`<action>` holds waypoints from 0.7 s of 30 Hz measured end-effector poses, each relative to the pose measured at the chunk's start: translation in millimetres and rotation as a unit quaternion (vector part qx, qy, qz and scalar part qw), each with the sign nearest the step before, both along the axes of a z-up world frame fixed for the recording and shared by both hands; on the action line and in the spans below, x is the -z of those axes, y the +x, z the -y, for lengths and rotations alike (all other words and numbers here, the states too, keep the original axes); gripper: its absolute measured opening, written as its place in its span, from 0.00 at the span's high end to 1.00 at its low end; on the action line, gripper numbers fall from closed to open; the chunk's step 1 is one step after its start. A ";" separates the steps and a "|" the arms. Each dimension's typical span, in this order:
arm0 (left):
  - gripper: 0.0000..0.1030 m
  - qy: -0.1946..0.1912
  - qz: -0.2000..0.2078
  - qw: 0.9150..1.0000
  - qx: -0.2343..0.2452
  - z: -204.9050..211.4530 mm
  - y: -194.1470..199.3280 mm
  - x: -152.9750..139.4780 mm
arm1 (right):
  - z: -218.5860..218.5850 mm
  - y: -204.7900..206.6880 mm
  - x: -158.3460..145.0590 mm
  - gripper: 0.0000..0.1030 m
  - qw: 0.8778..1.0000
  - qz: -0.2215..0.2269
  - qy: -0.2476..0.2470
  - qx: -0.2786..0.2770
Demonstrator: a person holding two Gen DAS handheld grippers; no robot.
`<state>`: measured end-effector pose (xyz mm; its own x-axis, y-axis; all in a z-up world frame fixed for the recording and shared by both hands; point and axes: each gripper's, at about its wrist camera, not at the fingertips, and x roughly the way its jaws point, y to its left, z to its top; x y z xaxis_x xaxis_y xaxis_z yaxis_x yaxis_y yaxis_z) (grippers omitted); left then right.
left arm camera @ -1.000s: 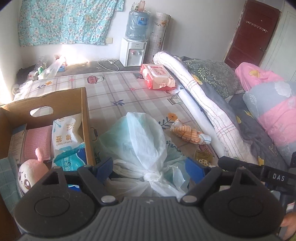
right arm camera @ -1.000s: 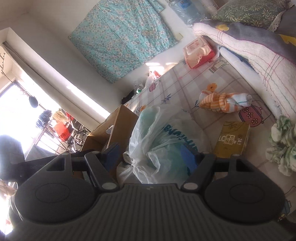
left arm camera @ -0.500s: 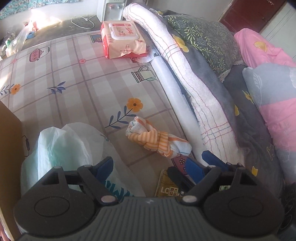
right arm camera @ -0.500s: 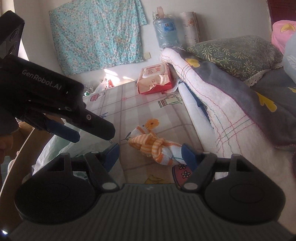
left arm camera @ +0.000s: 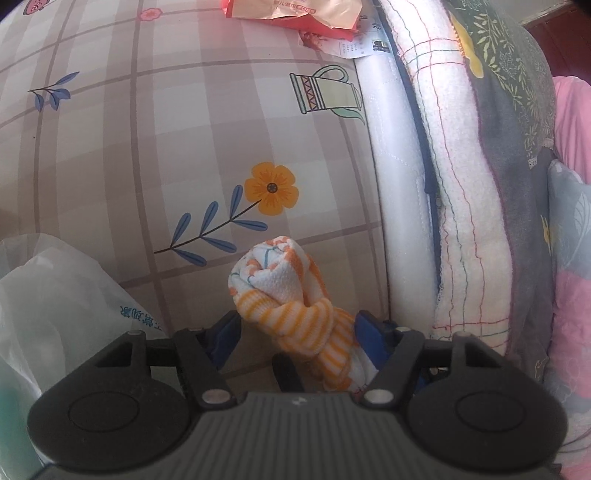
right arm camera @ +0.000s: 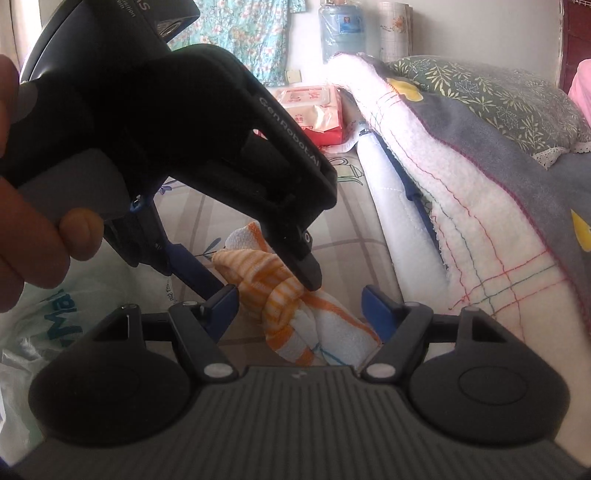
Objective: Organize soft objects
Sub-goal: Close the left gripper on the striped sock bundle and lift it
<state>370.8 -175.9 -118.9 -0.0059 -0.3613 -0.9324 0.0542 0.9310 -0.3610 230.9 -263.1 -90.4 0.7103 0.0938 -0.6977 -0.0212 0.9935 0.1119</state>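
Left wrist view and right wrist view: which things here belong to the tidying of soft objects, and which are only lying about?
Part of the job:
- knotted orange-striped cloth, between the open jaws of both grippers
- left gripper, whose jaws have just been closing
- right gripper

Only lying about:
- white plastic bag
- red wipes pack
- rolled white blanket
- water bottle

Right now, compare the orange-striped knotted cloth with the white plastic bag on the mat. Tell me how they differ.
The knotted cloth is woven, opaque, orange-striped; the plastic bag is thin, translucent white with blue-green print. The cloth is a small tight bundle; the bag is much bulkier and loosely crumpled. The cloth lies between the jaws of the left gripper, which have just been closing; the bag sits off to the side, untouched. Both rest on the patterned mat.
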 end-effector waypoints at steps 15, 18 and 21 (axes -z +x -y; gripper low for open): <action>0.56 -0.035 0.093 0.994 0.032 -7.7 -39.2 -72.1 | -22.2 -35.7 -54.2 0.57 0.999 0.051 -0.017 0.007; 0.57 -0.041 0.124 0.990 0.046 -21.9 -59.8 -105.7 | -30.0 -66.1 -85.1 0.61 0.997 0.074 0.007 0.000; 0.58 -0.053 0.155 0.985 0.052 -42.0 -89.1 -139.7 | -39.5 -100.9 -113.1 0.62 0.994 0.095 0.052 -0.014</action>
